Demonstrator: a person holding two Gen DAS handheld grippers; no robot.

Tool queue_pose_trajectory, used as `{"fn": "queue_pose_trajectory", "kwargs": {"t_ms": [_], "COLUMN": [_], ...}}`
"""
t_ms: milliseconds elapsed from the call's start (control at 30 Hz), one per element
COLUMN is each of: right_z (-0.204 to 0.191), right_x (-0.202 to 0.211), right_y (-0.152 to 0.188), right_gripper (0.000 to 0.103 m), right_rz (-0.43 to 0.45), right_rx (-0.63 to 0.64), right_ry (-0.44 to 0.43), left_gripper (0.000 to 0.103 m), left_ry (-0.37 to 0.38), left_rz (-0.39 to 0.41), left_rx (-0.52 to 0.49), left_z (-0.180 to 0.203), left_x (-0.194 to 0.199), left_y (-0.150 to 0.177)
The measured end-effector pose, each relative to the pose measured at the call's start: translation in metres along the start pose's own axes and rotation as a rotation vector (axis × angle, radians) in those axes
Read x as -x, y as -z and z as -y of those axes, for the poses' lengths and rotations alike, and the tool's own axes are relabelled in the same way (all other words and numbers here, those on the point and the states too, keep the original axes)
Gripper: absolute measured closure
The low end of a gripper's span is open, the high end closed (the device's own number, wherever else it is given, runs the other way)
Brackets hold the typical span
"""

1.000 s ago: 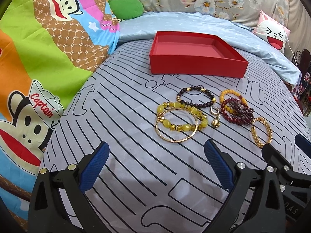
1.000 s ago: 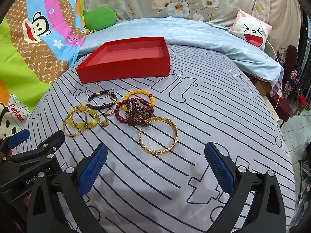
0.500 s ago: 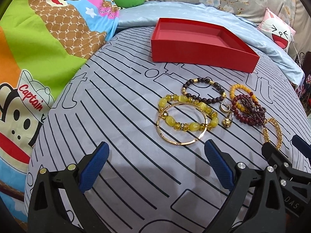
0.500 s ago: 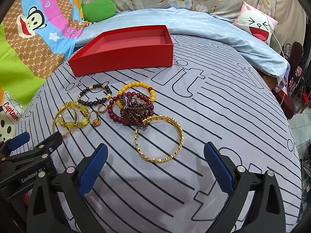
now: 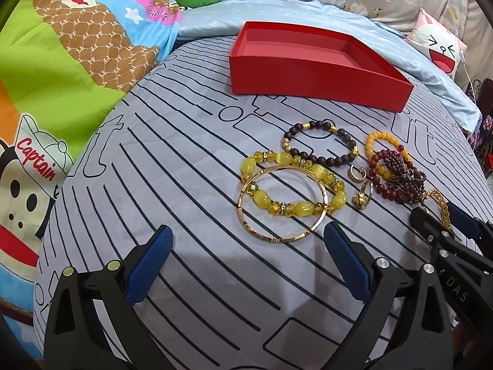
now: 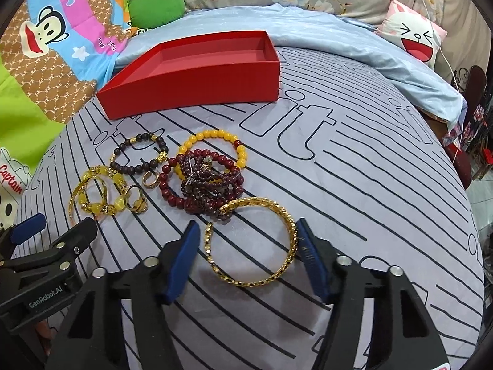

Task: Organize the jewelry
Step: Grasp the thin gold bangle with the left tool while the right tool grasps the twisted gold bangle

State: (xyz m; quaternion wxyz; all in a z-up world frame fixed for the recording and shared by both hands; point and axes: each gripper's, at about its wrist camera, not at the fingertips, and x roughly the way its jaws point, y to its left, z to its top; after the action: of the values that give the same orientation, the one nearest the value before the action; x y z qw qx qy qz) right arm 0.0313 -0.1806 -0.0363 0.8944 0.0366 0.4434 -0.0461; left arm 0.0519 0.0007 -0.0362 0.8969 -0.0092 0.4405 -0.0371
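Note:
An empty red box sits at the back of the striped grey sheet. Jewelry lies in front of it. My left gripper is open just short of a thin gold bangle lying over a yellow bead bracelet. My right gripper has its blue pads on either side of a chunky gold chain bangle, jaws partly closed, touching or nearly touching it. A dark bead bracelet, an orange bead bracelet, dark red bead strands and two gold rings lie between.
A bright cartoon monkey blanket lies at the left. A light blue quilt, a green cushion and a white smiley pillow lie behind the box. The bed edge drops off at the right.
Both grippers moved forward and down toward the jewelry. The right gripper's jaws narrowed from wide open to straddle the gold chain bangle. The left stays open.

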Motion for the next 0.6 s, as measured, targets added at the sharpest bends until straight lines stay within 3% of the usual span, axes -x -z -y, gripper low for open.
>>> {"fn": "queue_pose_trajectory", "kwargs": {"t_ms": [400, 500, 600], "right_z": [0.003, 0.003, 0.003], "right_x": [0.002, 0.001, 0.001], "right_y": [-0.002, -0.002, -0.002], "right_gripper": [0.047, 0.047, 0.047], "right_rz": [-0.005, -0.007, -0.007], "right_rx": [-0.022, -0.021, -0.021], "right_ry": [-0.02, -0.02, -0.02], "left_gripper": [0.011, 0.02, 0.036], "left_ry": [0.041, 0.061, 0.101], "left_rz": [-0.003, 0.001, 0.011], "left_rx": [-0.003, -0.009, -0.019], "left_z": [0.006, 0.008, 0.01], "left_x": [-0.01, -0.01, -0.007], "left_y": [-0.009, -0.011, -0.014]}}
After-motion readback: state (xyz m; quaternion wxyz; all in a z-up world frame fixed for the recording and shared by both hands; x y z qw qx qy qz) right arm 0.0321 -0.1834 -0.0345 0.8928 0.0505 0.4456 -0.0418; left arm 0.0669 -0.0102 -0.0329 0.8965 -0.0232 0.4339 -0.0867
